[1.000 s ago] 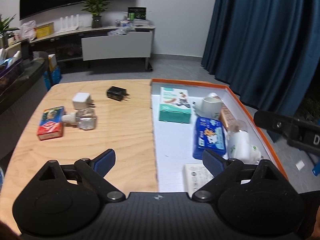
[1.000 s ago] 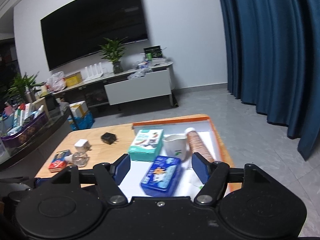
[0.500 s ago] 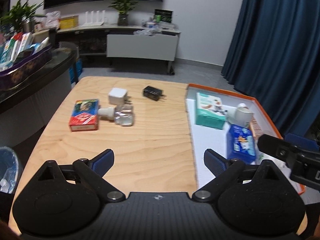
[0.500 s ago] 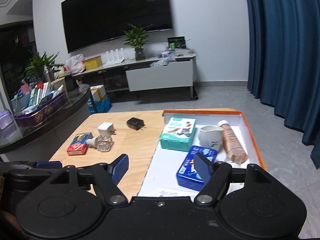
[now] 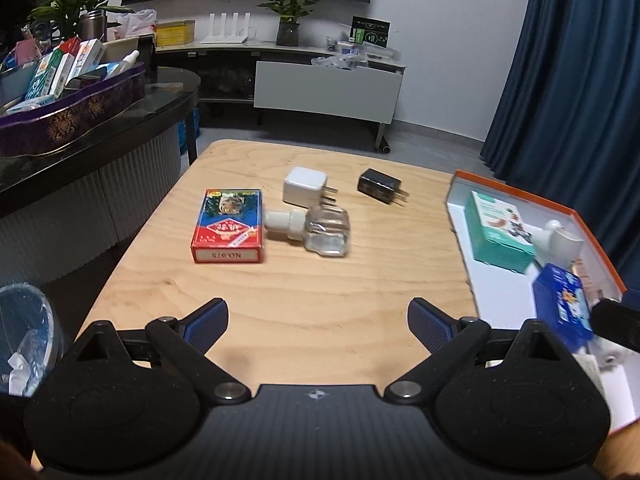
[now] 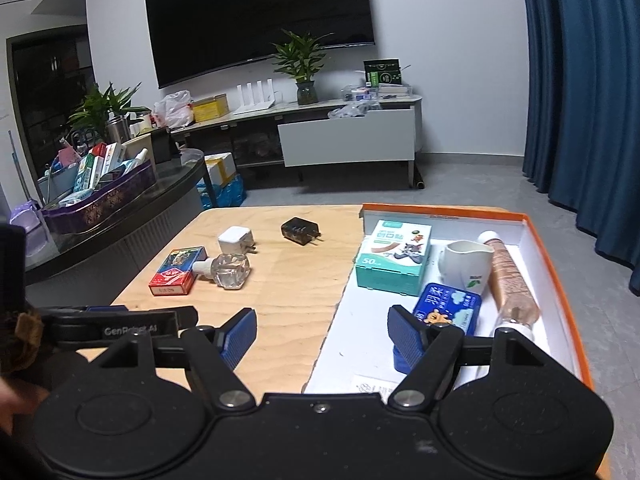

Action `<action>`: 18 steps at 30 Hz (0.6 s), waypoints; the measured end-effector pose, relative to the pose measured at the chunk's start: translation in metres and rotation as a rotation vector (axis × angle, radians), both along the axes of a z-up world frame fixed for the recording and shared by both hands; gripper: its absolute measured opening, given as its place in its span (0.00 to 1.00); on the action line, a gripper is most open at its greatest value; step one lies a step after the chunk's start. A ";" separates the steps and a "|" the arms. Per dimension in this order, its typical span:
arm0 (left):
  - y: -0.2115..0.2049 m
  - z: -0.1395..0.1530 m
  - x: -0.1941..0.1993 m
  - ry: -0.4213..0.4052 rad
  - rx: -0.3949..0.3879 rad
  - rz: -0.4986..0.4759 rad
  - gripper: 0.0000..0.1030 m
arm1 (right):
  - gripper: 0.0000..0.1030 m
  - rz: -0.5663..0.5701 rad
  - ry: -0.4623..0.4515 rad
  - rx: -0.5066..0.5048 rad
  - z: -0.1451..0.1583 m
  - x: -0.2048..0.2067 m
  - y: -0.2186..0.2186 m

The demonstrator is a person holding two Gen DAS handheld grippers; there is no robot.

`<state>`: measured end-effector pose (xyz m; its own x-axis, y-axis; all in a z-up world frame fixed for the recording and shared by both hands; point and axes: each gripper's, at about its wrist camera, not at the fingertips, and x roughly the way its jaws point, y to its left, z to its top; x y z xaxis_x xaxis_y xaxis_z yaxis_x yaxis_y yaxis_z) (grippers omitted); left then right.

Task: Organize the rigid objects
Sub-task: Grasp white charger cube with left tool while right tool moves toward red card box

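**Now reaching for the loose things on the table**

Evidently the step in hand is fetching the next item. The left gripper [image 5: 318, 322] hangs above the wooden table [image 5: 320, 292], jaws spread wide with nothing between them. It faces four loose things: a red card box [image 5: 228, 226], a glass bottle [image 5: 316, 228] just beside it, a white plug [image 5: 305, 191] and a black plug [image 5: 380, 186]. The right gripper [image 6: 322, 338] is likewise released and empty.

Next, one jaw pair must descend around a chosen item.

The orange-rimmed tray [image 6: 536, 236] already holds a teal box [image 6: 394, 260], white cup [image 6: 466, 264], blue tin [image 6: 448, 312] and brown tube [image 6: 512, 280].
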<state>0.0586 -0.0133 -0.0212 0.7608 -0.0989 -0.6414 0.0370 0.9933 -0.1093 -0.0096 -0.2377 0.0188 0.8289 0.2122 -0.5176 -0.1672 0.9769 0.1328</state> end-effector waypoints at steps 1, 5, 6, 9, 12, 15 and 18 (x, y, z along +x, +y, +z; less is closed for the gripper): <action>0.001 -0.001 0.003 -0.003 0.003 -0.004 0.96 | 0.83 0.003 0.001 -0.001 0.000 0.002 0.001; 0.001 -0.002 0.017 -0.017 -0.002 -0.021 0.96 | 0.84 0.016 0.003 0.004 -0.003 0.011 0.002; 0.001 -0.002 0.021 -0.019 -0.003 -0.022 0.96 | 0.84 0.016 0.004 0.003 -0.004 0.013 0.003; -0.002 -0.002 0.032 -0.036 0.004 -0.035 0.97 | 0.84 0.016 0.007 0.000 -0.006 0.018 0.001; -0.005 -0.004 0.044 -0.037 0.008 -0.047 0.97 | 0.84 0.012 0.014 0.012 -0.008 0.024 -0.002; -0.010 -0.008 0.055 -0.030 0.023 -0.068 0.97 | 0.84 0.006 0.021 0.025 -0.009 0.029 -0.008; -0.011 -0.006 0.071 -0.049 0.045 -0.065 0.97 | 0.84 -0.006 0.017 0.035 -0.008 0.034 -0.013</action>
